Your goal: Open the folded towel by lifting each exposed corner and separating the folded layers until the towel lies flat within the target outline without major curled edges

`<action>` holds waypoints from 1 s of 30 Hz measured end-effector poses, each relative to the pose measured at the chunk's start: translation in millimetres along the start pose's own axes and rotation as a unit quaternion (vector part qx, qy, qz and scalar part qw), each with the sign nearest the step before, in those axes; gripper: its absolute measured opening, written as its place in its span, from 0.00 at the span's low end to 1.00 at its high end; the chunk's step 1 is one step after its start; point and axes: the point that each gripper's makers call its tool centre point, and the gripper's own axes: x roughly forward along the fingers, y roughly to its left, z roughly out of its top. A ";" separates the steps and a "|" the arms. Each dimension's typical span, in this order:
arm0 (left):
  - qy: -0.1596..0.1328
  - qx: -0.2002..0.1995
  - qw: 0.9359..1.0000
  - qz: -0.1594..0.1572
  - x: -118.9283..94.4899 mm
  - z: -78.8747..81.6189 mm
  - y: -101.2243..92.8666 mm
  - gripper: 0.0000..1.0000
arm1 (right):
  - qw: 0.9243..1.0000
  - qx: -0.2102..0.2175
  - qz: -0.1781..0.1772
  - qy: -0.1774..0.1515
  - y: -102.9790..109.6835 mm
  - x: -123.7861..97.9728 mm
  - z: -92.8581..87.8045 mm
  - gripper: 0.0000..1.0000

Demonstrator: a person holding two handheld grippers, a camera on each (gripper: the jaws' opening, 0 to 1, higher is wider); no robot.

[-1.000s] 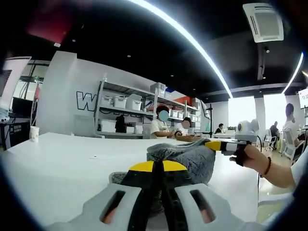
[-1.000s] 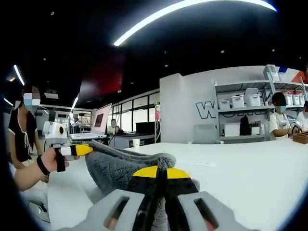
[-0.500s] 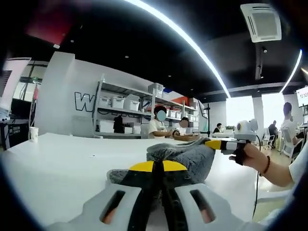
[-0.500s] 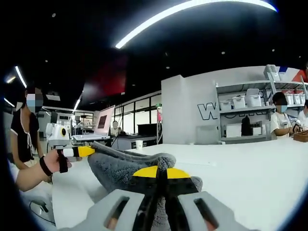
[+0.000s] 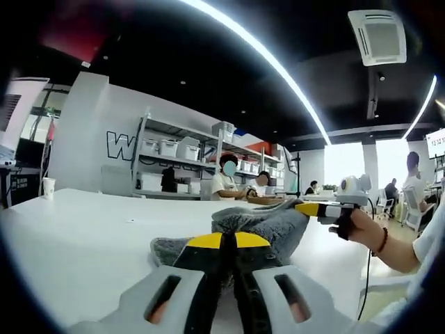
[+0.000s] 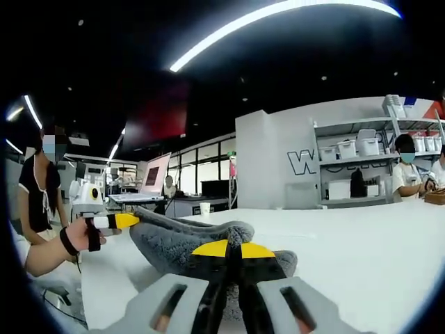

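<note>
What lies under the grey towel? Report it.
The grey towel rests on the white table; bare tabletop surrounds it. Both grippers pinch its edges, with bunched folds between. Whatever lies beneath those folds, including any target outline, is covered.

Towel (image 5: 268, 229) edge perhaps pinched, hidden behind fingers (image 5: 208, 242)

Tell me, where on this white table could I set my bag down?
The table is bare between the grey towel and the paper cup. It is crowded at the towel, where the left tool and right tool grip it.
</note>
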 end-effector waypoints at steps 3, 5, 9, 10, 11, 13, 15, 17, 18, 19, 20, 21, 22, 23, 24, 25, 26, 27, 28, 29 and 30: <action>-0.003 -0.007 1.000 0.000 -2.0 -3.1 -0.3 0.03 | 1.000 0.001 -0.001 -0.003 1.4 -1.4 -0.7 0.00; -0.004 -0.009 1.000 0.000 -4.3 -5.0 -1.2 0.03 | 1.000 0.001 0.000 -0.002 2.4 -2.0 -1.2 0.00; -0.001 -0.005 1.000 -0.005 -7.2 -7.1 -3.3 0.03 | 1.000 -0.001 0.001 -0.002 4.5 -4.0 -2.8 0.00; -0.002 -0.003 1.000 -0.005 -7.7 -6.9 -3.7 0.03 | 1.000 -0.001 0.002 -0.001 5.0 -4.5 -3.3 0.00; 0.001 0.009 1.000 -0.009 -8.8 -7.4 -5.4 0.03 | 1.000 0.005 0.002 0.001 5.0 -6.0 -4.8 0.00; -0.001 0.010 1.000 -0.009 -10.9 -6.7 -6.4 0.03 | 1.000 0.014 0.005 -0.002 6.3 -8.3 -5.5 0.00; -0.001 0.008 1.000 -0.014 -11.3 -7.3 -7.9 0.03 | 1.000 0.009 0.002 -0.001 5.5 -9.4 -8.1 0.00; 0.002 0.016 1.000 -0.015 -12.8 -9.5 -10.2 0.03 | 1.000 0.010 0.001 0.001 6.1 -11.1 -10.8 0.00; 0.002 0.020 1.000 -0.016 -14.4 -9.6 -10.9 0.03 | 1.000 0.009 0.001 0.000 7.2 -12.3 -11.3 0.00; 0.001 0.017 1.000 -0.015 -15.3 -9.4 -11.0 0.03 | 1.000 0.009 0.002 0.000 7.9 -12.7 -11.6 0.00; 0.000 0.016 1.000 -0.016 -16.6 -9.0 -11.6 0.03 | 1.000 0.008 0.002 0.002 9.4 -14.0 -12.4 0.00; 0.000 0.020 1.000 -0.021 -18.3 -9.2 -13.5 0.03 | 1.000 0.003 0.001 0.001 10.1 -15.4 -12.6 0.00; 0.001 0.020 1.000 -0.022 -18.7 -9.4 -13.7 0.03 | 1.000 0.004 0.002 0.001 10.2 -15.5 -12.8 0.00; 0.001 0.020 1.000 -0.022 -19.1 -9.8 -13.9 0.03 | 1.000 0.005 0.002 0.002 10.3 -15.7 -12.9 0.00; 0.001 0.020 1.000 -0.022 -19.4 -10.1 -14.0 0.03 | 1.000 0.008 0.003 0.002 11.0 -16.3 -13.2 0.00; 0.002 0.021 1.000 -0.022 -20.0 -11.3 -14.1 0.03 | 1.000 0.007 0.005 0.001 12.5 -17.3 -13.3 0.00; 0.006 0.021 1.000 -0.022 -22.5 -14.5 -13.7 0.03 | 1.000 0.005 0.006 0.000 13.9 -18.4 -13.3 0.00; 0.006 0.020 1.000 -0.022 -23.6 -15.2 -13.6 0.03 | 1.000 0.005 0.007 0.001 14.9 -19.2 -13.8 0.00; 0.006 0.020 1.000 -0.022 -25.0 -16.3 -14.5 0.03 | 1.000 0.004 0.008 0.000 16.6 -20.6 -14.2 0.00; 0.008 0.023 0.999 -0.023 -26.6 -17.4 -15.9 0.03 | 1.000 -0.001 0.008 0.003 18.1 -21.4 -15.7 0.00; 0.009 0.024 0.999 -0.023 -27.4 -18.4 -16.6 0.03 | 1.000 -0.003 0.008 0.003 18.5 -22.1 -16.0 0.00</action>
